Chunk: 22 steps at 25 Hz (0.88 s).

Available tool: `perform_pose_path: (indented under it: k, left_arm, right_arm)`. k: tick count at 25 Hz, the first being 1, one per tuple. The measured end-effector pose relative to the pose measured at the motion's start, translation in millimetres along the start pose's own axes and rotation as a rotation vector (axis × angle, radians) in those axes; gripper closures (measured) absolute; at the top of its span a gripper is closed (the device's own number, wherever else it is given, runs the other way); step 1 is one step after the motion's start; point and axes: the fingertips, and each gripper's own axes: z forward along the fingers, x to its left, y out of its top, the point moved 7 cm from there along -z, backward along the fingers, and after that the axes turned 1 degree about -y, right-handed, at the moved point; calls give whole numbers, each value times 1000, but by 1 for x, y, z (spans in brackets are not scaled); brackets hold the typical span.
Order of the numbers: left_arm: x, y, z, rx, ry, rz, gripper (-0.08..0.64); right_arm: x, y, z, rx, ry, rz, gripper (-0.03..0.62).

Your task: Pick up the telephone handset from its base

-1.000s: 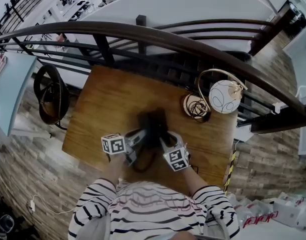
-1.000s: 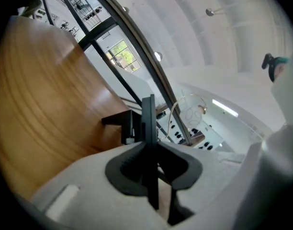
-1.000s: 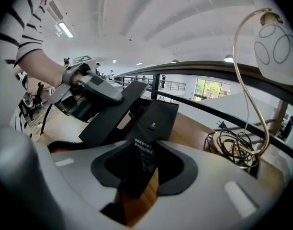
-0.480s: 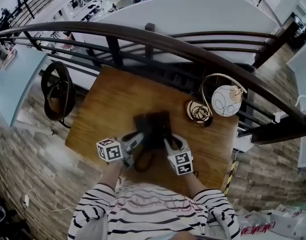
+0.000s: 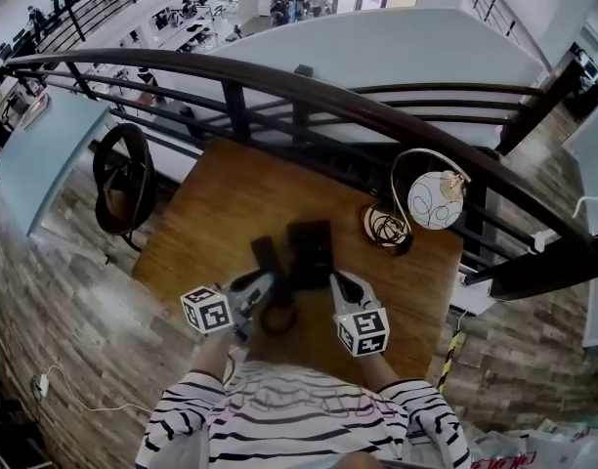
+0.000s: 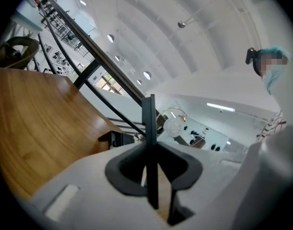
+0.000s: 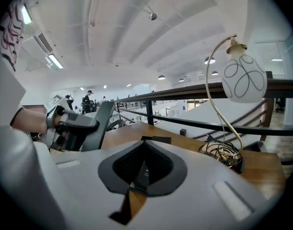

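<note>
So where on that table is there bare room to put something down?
The left half of the table is bare wood, from the handset to the left edge. Crowded: the middle, with the telephone base, and the far right corner, with the lamp.

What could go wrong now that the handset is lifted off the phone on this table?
1. The left gripper grips the handset across a thin part, so it may twist or slip out.
2. The cord hangs in a loop near the base, and the right gripper is shut on nothing, so lifting further might drag the base.
3. The lamp stands close by on the right; a wide swing could knock it.
</note>
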Motion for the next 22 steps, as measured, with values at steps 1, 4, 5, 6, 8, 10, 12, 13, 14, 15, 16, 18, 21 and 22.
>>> perform_pose_path:
  k: [1, 4, 5, 6, 8, 10, 12, 13, 14, 15, 16, 18, 21, 22]
  left_arm:
    - [-6, -3, -3, -7, 5, 8, 494]
    - [-23, -14, -15, -27, 21, 22, 494]
    - [-28, -19, -19, -33, 26, 22, 493]
    - [-33, -24, -23, -38, 30, 23, 492]
    - [-40, -33, -26, -43, 36, 26, 494]
    - [-46, -41, -28, -47, 45, 30, 494]
    - [-51, -47, -31, -57, 56, 30, 492]
    - [-55, -50, -31, -62, 60, 29, 493]
    - [-58, -52, -32, -67, 62, 29, 494]
    - [-62, -53, -32, -70, 64, 30, 494]
    - [-65, -55, -32, -71, 65, 34, 494]
    - [-72, -60, -33, -69, 67, 46, 494]
    - [-83, -69, -34, -65, 68, 55, 494]
    - [-86, -72, -35, -65, 69, 58, 494]
  right_arm:
    - [1, 2, -5, -5, 7, -3, 591]
    - [7, 5, -20, -11, 33, -17, 591]
    - [10, 5, -25, -15, 42, -22, 591]
    - [11, 5, -29, -19, 50, -26, 591]
    - [12, 3, -37, -28, 64, -25, 591]
    - [12, 2, -44, -41, 76, -21, 591]
    - [13, 2, -51, -53, 88, -23, 591]
    - [13, 2, -54, -58, 93, -25, 591]
    - [13, 3, -58, -61, 96, -26, 591]
    - [13, 3, -62, -64, 99, -27, 591]
    - [13, 4, -65, -66, 103, -25, 591]
    - [13, 2, -71, -70, 112, -19, 591]
    - [14, -3, -83, -69, 119, -7, 591]
    - [15, -4, -86, -70, 123, -4, 591]
